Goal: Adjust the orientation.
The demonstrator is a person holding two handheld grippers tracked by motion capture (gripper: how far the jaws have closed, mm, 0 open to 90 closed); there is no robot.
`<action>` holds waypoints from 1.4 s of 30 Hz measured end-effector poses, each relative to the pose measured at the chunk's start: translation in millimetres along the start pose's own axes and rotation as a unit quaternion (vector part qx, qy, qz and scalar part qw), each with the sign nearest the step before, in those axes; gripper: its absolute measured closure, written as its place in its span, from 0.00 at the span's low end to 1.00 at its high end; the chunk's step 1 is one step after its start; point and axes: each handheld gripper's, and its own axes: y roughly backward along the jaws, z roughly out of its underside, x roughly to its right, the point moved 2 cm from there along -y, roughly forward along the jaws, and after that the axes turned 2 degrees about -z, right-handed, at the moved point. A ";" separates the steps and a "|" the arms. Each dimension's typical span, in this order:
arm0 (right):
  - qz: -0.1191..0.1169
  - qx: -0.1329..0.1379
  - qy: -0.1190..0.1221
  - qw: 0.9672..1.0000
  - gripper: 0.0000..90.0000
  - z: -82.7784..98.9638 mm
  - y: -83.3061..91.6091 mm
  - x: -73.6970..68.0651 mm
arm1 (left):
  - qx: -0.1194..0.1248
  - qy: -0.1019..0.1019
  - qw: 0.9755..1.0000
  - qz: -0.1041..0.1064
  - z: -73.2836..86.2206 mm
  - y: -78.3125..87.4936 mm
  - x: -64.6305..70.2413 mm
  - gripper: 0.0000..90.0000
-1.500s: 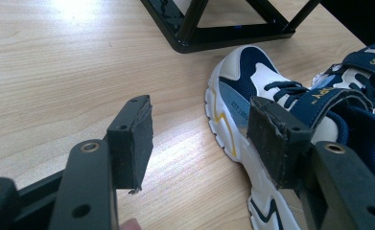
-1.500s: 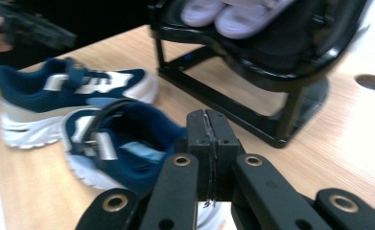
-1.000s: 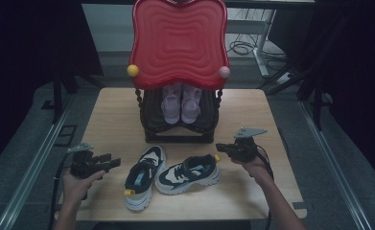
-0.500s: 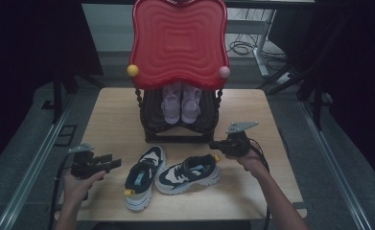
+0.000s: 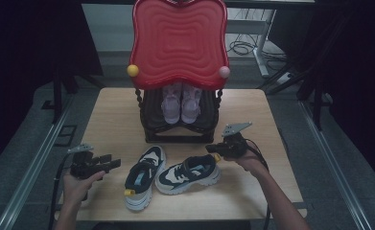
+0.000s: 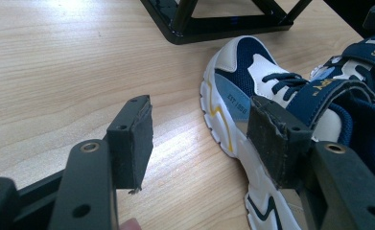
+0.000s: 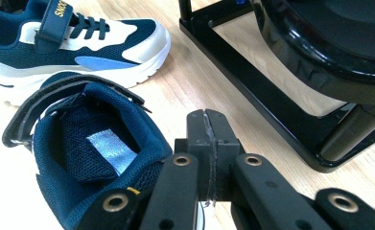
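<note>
The left gripper (image 5: 109, 164), held at about eight o'clock on the pale wooden table (image 5: 113, 120), has its two black jaws spread wide with nothing between them; in the left gripper view one pad (image 6: 136, 139) hangs over bare wood and the other stands just beside the sole of the near navy-and-white strap sneaker (image 5: 143, 176) without pressing on it. The right gripper (image 5: 213, 149), at about four o'clock, has its jaws pressed flat together on nothing, their tips just past the open heel collar of the second navy-and-white sneaker (image 5: 190, 173). The first sneaker lies with its long axis running from toe at twelve to one o'clock to heel at seven. The second lies almost crosswise, toe towards eight o'clock, heel towards the right gripper. Both rest on their soles in front of the black metal stand (image 5: 178, 136).
</note>
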 end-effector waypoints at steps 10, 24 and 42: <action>-0.014 -0.011 0.003 1.000 0.99 5.6 -5.3 0.1 | -0.003 0.002 1.000 -0.001 1.6 -1.3 -1.9 0.47; -0.028 -0.010 0.005 1.000 1.00 15.5 4.1 -4.1 | -0.004 0.002 1.000 -0.002 1.9 -1.7 -2.1 0.47; -0.033 0.012 -0.006 0.999 0.99 36.4 20.7 -18.0 | -0.003 0.005 1.000 0.000 1.8 -2.3 -2.2 0.47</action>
